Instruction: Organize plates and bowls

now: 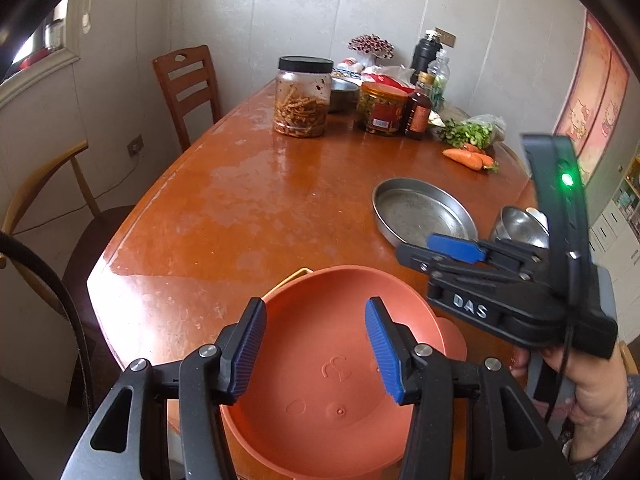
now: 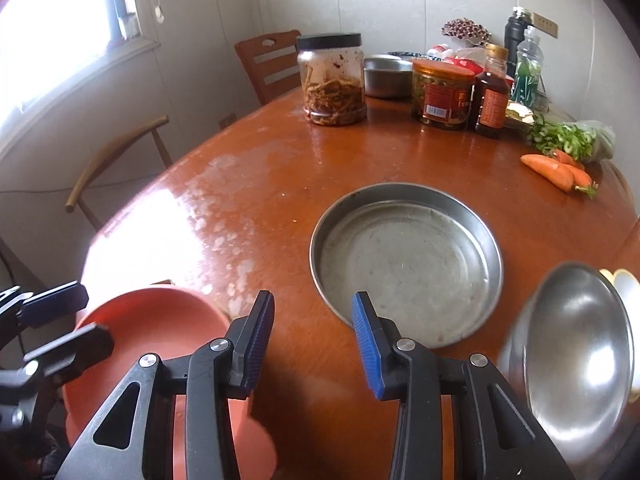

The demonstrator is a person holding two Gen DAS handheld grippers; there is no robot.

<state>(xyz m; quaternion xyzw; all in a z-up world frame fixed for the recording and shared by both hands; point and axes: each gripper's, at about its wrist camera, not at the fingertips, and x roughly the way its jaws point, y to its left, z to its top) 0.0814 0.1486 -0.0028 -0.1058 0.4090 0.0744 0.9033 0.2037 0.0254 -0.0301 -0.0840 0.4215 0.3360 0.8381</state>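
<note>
Both grippers' jaws are hanging spread, gripping nothing. The left gripper [image 1: 316, 350] is hovering over the light, rigid orange plastic bowl [image 1: 320, 392] at the counter [image 1: 224, 208] edge; its thin rim looks the best hold. The right gripper [image 2: 314, 344] is facing the slippery steel pan [image 2: 406, 264].

We are in a home dining corner: a worn wooden table [image 2: 280, 168] carries a pickle jar [image 2: 334, 80], sauce bottle [image 2: 490, 96] and carrots [image 2: 556, 172] at its far end, with wooden chairs [image 1: 188, 88] and a window [image 2: 52, 28] on the left.
</note>
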